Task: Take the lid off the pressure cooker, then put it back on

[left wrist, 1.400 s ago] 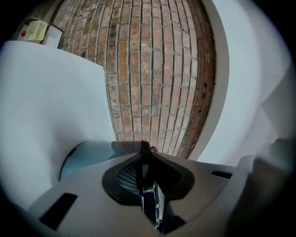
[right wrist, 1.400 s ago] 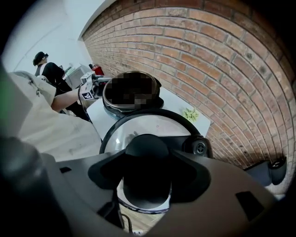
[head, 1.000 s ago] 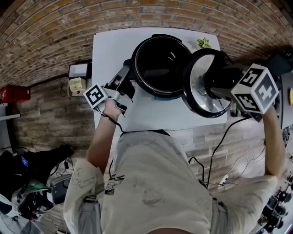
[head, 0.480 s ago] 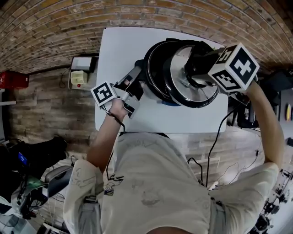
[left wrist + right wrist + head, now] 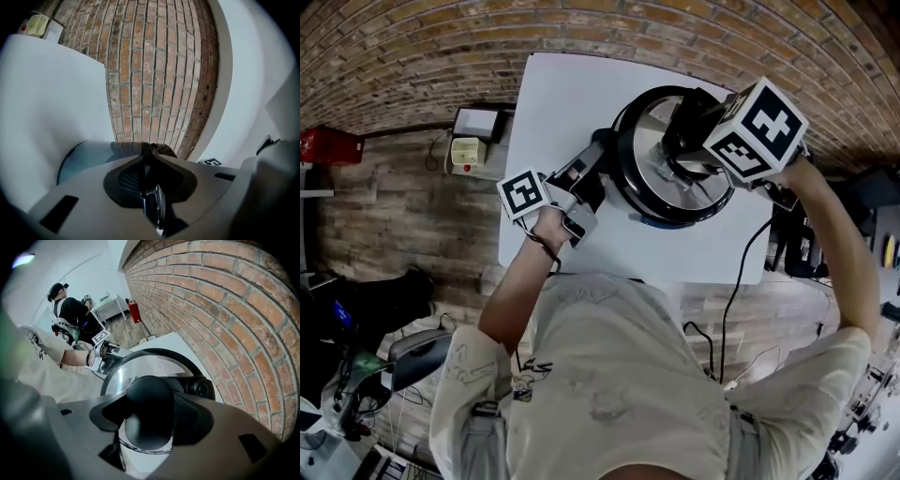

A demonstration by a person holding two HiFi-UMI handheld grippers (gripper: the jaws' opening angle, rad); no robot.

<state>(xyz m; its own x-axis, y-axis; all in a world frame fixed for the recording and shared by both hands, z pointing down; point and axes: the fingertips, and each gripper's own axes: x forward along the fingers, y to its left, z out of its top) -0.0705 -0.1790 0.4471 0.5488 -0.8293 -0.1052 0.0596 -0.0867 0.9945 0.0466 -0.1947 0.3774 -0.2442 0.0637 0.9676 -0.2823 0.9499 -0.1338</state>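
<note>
Your right gripper (image 5: 680, 150), jaws wide around the black knob (image 5: 149, 416) of the round steel lid (image 5: 649, 141), has swung it from beside the black pressure cooker (image 5: 86, 161) to directly above. Your left gripper (image 5: 149, 187) stays pinched narrow on the cooker's side handle (image 5: 604, 148). Reseating looks close.

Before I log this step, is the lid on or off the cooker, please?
On top: the lid covers the cooker's opening; fully seated, cannot tell.
</note>
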